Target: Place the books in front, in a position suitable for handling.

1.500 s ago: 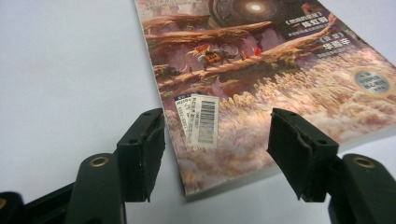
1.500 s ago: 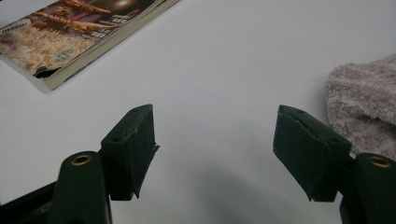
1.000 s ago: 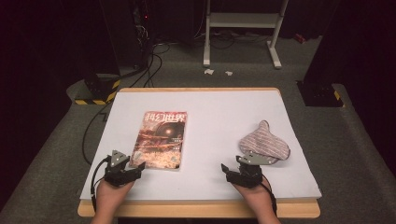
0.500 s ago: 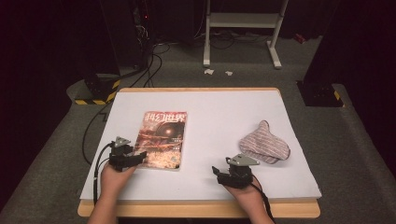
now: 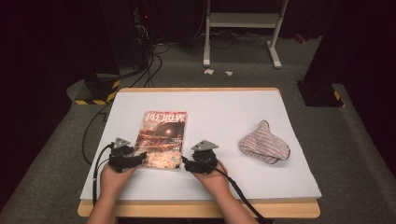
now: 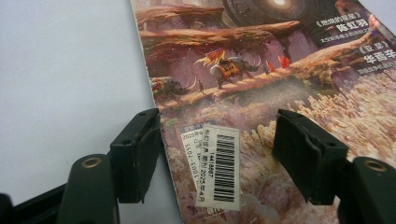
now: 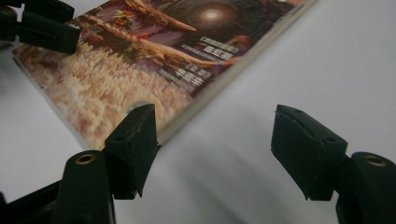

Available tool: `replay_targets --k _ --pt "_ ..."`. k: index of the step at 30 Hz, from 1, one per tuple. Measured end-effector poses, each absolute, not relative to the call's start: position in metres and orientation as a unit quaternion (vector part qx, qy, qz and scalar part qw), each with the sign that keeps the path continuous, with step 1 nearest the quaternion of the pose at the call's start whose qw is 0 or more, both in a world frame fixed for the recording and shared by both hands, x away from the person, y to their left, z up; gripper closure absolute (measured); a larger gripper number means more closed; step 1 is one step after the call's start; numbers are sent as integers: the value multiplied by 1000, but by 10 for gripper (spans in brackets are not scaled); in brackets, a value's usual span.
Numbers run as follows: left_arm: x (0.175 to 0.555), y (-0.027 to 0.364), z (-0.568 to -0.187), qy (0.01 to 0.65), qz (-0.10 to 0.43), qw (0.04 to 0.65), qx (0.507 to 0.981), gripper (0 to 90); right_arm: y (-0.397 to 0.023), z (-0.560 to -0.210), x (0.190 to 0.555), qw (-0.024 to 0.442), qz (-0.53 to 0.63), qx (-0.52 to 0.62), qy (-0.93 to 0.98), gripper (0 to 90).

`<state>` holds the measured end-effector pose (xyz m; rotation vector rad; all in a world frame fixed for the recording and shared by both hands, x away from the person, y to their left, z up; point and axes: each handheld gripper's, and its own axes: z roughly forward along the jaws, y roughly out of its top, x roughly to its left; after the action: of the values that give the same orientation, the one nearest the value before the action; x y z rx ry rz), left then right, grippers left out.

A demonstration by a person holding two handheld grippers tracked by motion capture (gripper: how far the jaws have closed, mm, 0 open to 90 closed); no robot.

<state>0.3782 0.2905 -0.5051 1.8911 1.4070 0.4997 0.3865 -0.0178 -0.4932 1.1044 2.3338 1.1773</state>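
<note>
A magazine (image 5: pixel 161 137) with a red-brown fantasy cover lies flat on the white table top (image 5: pixel 224 107), left of centre. My left gripper (image 5: pixel 142 156) is at its near left corner, open. In the left gripper view (image 6: pixel 217 154) one jaw stands beside the magazine's (image 6: pixel 261 70) edge and the other over the cover, with the barcode label between them; these jaws have just closed a little. My right gripper (image 5: pixel 186 163) is at the near right corner, open. In the right gripper view (image 7: pixel 215 144) its left jaw overlaps the magazine's (image 7: pixel 140 60) corner.
A striped pinkish cloth (image 5: pixel 264 144) lies crumpled on the table's right side. The table's wooden front edge (image 5: pixel 196 207) runs just behind both hands. Cables trail from each gripper. Dark floor, a white stand (image 5: pixel 243 23) and a yellow-black striped block (image 5: pixel 95 91) lie beyond the table.
My right hand has swept left from beside the striped cloth to the magazine's near right corner. My left hand has crept closer to the magazine's near left corner.
</note>
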Motion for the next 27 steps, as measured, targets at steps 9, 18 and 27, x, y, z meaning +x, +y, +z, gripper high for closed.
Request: replay_targets --k 9,18,27 --pt "378 289 -505 543 193 359 734 330 22 -506 414 124 384 403 821 314" --pt "375 281 -505 532 184 364 742 364 20 -504 413 120 374 409 824 364" --pt "370 261 -505 509 174 368 758 370 -1 -504 405 127 374 413 821 365"
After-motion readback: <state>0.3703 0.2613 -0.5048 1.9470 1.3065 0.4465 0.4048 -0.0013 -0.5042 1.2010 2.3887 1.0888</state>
